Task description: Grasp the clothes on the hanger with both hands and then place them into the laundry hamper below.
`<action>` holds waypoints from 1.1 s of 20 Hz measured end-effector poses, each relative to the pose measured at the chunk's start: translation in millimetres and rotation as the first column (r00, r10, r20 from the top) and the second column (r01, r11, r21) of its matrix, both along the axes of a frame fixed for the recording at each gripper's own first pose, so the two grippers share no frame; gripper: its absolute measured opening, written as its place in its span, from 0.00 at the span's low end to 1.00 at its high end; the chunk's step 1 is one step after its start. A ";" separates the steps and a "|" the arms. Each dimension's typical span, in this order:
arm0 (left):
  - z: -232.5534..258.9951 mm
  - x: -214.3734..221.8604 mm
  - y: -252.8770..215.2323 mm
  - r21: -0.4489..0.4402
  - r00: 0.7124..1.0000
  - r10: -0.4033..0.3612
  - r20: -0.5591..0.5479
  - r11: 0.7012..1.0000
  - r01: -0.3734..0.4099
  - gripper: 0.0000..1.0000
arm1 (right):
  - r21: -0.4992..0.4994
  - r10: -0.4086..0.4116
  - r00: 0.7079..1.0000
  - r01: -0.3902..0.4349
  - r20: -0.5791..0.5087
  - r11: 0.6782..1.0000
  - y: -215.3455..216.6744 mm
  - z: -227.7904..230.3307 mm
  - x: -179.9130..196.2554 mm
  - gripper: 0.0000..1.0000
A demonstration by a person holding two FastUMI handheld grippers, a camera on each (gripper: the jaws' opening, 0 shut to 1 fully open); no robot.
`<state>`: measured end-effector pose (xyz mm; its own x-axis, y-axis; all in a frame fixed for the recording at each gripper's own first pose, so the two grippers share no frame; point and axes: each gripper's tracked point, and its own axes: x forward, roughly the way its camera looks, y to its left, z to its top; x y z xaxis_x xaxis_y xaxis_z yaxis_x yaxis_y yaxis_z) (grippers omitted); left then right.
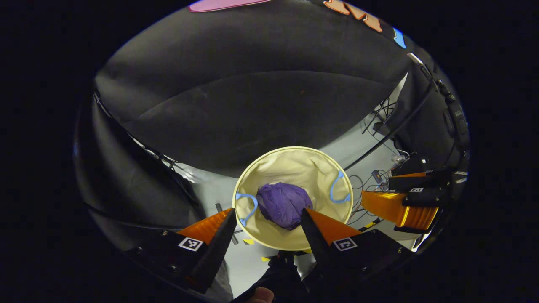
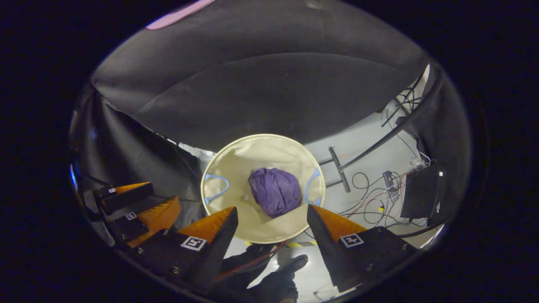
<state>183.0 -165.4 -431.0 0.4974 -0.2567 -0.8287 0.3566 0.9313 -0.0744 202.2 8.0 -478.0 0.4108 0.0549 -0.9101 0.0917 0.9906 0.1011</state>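
Observation:
A crumpled purple garment (image 1: 283,204) (image 2: 276,191) lies inside the round cream laundry hamper (image 1: 294,166) (image 2: 257,155), which stands on the floor below and has two blue handles. My left gripper (image 1: 268,212) hovers open above the hamper's near rim with nothing between its fingers. My right gripper (image 2: 271,209) is also open and empty, above the same near rim. In the left gripper view the right gripper (image 1: 400,202) hangs off to the right of the hamper. In the right gripper view the left gripper (image 2: 134,210) hangs to the hamper's left.
Loose cables (image 2: 374,198) and a black box (image 2: 421,189) lie on the grey floor right of the hamper. A black bar (image 2: 339,168) lies beside it. Yellow-black tape (image 2: 294,244) marks the floor near a person's dark shoe (image 2: 294,263). Black cloth hangs behind.

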 end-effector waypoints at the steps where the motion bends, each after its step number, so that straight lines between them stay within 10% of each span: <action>1: 0.4 -0.8 2.9 0.004 1.000 0.015 0.003 1.000 -0.015 0.96 | 0.000 0.010 1.000 -0.010 -0.004 1.000 -1.1 1.5 -0.2 0.99; 22: 153.1 -82.0 66.4 -0.034 0.913 0.275 0.302 0.960 -0.278 0.94 | -0.024 0.133 0.944 -0.132 0.303 0.991 -23.2 170.3 -51.7 0.99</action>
